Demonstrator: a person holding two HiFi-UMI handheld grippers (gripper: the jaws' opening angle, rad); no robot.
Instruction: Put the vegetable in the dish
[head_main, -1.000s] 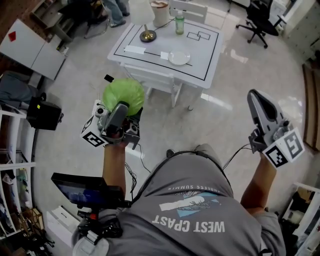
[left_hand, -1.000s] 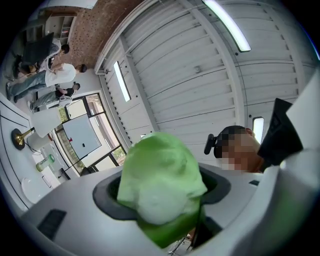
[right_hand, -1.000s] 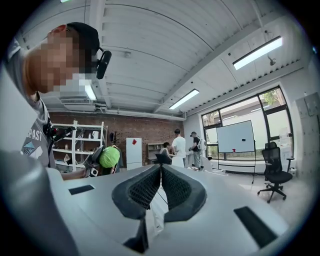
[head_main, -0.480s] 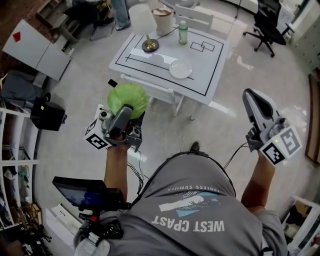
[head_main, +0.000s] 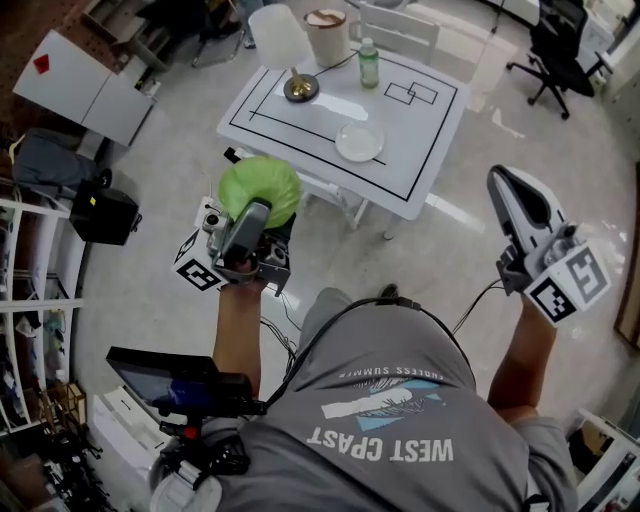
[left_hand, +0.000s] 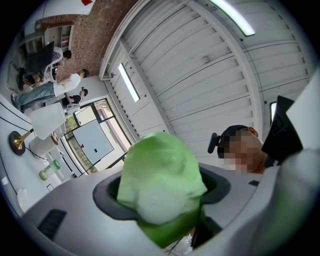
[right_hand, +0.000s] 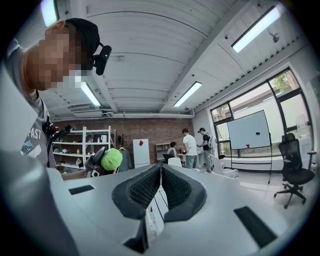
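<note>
Pinching the green vegetable (head_main: 259, 184), the left gripper (head_main: 262, 208) is well short of the dish (head_main: 359, 142) ahead (right gripper (head_main: 507, 182) pressed together, empty); the placing is not yet done.

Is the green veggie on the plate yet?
Not yet. Done: the cabbage is picked up, clamped in the left gripper. In hand: it hangs over the floor, short of the white table. Left: set it on the empty plate there. The right gripper is shut, holding nothing.
</note>
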